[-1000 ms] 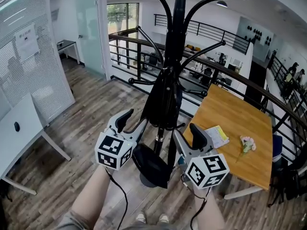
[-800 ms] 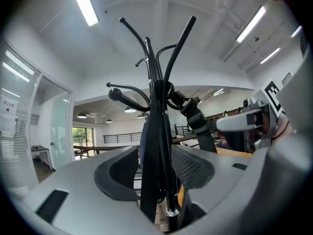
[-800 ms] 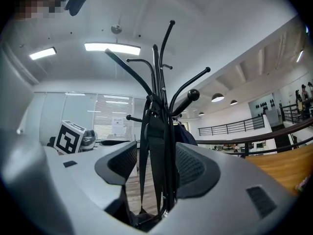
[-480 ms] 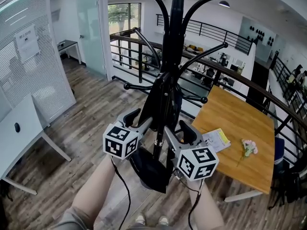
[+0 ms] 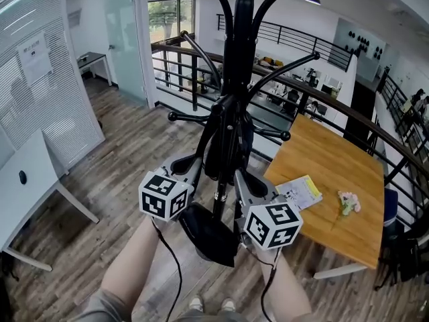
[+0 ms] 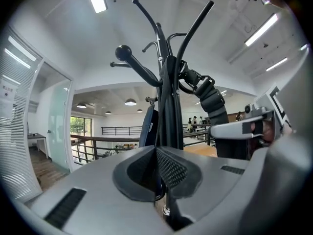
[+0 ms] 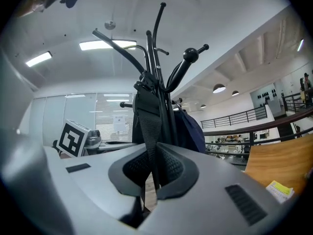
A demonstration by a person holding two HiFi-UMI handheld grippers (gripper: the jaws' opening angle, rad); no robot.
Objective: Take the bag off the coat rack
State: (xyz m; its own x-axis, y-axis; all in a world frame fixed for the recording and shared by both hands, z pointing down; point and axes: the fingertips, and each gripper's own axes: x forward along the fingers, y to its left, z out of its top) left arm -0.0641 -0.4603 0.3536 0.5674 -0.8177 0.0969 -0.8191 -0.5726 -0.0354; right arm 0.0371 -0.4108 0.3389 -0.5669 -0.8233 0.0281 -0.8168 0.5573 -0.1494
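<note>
Head view first: the black coat rack [image 5: 232,59] stands dead centre. The dark bag [image 5: 244,139] hangs close against its pole, below the hooks. Both grippers reach up to it, the left gripper [image 5: 201,168] and the right gripper [image 5: 239,180] on either side of the pole and near each other. Off to the right there's a wooden table [image 5: 335,173] with a yellow booklet [image 5: 298,191] and a small flower [image 5: 346,202] on it. From up here you honestly can't see what the jaws are doing.

The left gripper view sorts that out. The left gripper [image 6: 156,166] is clamped tight on a thin dark strap [image 6: 170,116] seen edge-on, which runs straight up along the rack. A navy bit of the bag [image 6: 148,126] peeks out just behind it.

The right gripper view shows it best. The right gripper [image 7: 154,168] is pinched on a flat woven strap [image 7: 149,121], weave visible and all. The bag's navy body [image 7: 190,129] hangs just right of the pole, and the table [image 7: 279,163] shows at the far right. So the bag's on the rack, with both grippers grasping straps.
</note>
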